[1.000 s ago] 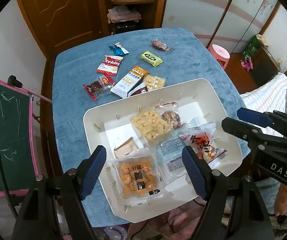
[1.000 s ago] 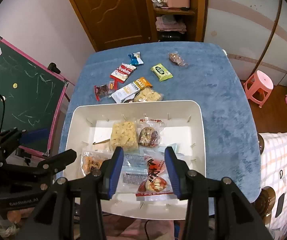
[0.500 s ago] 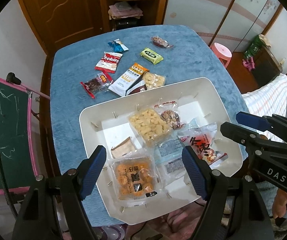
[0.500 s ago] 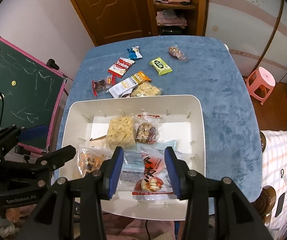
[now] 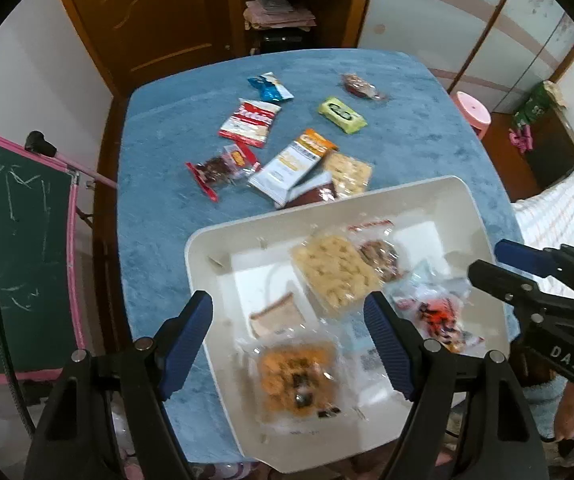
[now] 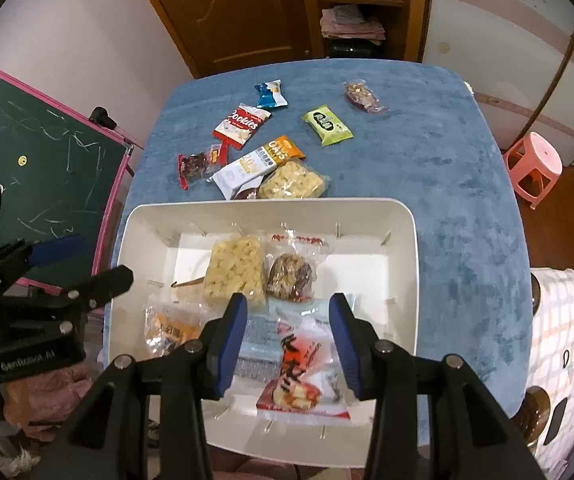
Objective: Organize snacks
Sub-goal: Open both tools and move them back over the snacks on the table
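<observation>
**Right wrist view: white bin half full, more snacks out on the table**

The white bin (image 6: 403,216) sits at the near edge of the blue table (image 6: 447,184). In it are a pale puffed-snack pack (image 6: 235,270), a brown nutty pack (image 6: 290,276) right beside it, an orange cookie pack (image 6: 169,330), and a red-and-white packet (image 6: 303,380) at the front.

The right gripper (image 6: 289,344) hovers over that red packet with its jaws apart, gripping nothing. The left gripper (image 5: 289,344) hangs over the bin's left side, spread wide, also empty.

Beyond the bin, loose on the cloth: an oats bar (image 6: 257,164), a Cookies pack (image 6: 241,125), a small blue pack (image 6: 271,95), a green pack (image 6: 327,125) and a dark date-like pack (image 6: 365,98). A pink stool (image 6: 533,168) stands off to the right, a green chalkboard (image 6: 43,168) to the left.
</observation>
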{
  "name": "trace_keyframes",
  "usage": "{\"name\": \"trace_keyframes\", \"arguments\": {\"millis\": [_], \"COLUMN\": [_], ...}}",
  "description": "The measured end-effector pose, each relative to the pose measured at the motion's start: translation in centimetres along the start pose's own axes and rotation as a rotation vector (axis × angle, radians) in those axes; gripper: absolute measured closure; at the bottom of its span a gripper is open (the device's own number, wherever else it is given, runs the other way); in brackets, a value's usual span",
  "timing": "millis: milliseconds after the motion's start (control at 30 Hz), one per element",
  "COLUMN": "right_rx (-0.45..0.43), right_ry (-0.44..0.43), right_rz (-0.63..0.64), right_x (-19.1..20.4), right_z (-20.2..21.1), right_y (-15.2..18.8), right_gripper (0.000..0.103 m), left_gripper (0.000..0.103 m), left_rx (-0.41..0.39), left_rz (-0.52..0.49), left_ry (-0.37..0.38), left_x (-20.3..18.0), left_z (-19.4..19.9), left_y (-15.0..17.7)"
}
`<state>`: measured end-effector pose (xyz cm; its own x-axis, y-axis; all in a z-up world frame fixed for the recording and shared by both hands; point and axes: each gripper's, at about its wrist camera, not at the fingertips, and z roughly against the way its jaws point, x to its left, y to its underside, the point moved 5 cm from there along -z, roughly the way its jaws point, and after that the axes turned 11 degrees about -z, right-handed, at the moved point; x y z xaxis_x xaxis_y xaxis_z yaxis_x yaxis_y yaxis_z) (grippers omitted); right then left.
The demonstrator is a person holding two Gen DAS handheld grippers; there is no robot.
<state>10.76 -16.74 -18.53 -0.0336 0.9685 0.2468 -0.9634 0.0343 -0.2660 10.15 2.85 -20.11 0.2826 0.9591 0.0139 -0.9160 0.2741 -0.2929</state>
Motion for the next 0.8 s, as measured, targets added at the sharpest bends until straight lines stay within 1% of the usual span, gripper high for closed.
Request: {"name": "trace_keyframes", "arguments": {"millis": [133,267,400,500,633,733,800], "right_rx": [-0.007,-0.032,-0.054,-0.063,-0.059,-0.04,-0.017], "right_ry": [0.003,0.013,0.021,0.027,0.016,0.003,0.007], "right_rz": [0.013,0.028,0.044,0.054,0.06,0.073,0.077], "right_x": [-0.1,-0.2,-0.4,-0.6,-0.7,-0.8,-1.0], "right_z": [-0.4,-0.7,-1.1,-1.8,-3.5,-5.6,-7.5], "right_y": [-1.7,-4.5,-7.9,-10.8,-14.4,-16.8,-18.1], "right_gripper": [0.06,0.06,0.06,0.06,0.06,0.06,0.06], "left_gripper": [0.026,0.026,0.026,0.026,0.026,0.026,0.026], "left_rx": [-0.001,-0.012,-0.03,-0.029,-0.004,0.031,0.057], "left_rz": [-0.031,-0.073,-0.119,-0.145,-0.181,-0.203,-0.212], "left_ry": [-0.046,-0.093,-0.129,-0.117,-0.08,-0.061,-0.075], "left_x": [1.2,2.7,4.4,5.7,7.7,8.7,9.6], "left_z": [-0.4,-0.7,-1.3,-2.3,-5.0,-7.5,-9.3], "left_y": [-1.6,-3.7,-6.6,-8.5,-10.9,-11.6,-11.9]}}
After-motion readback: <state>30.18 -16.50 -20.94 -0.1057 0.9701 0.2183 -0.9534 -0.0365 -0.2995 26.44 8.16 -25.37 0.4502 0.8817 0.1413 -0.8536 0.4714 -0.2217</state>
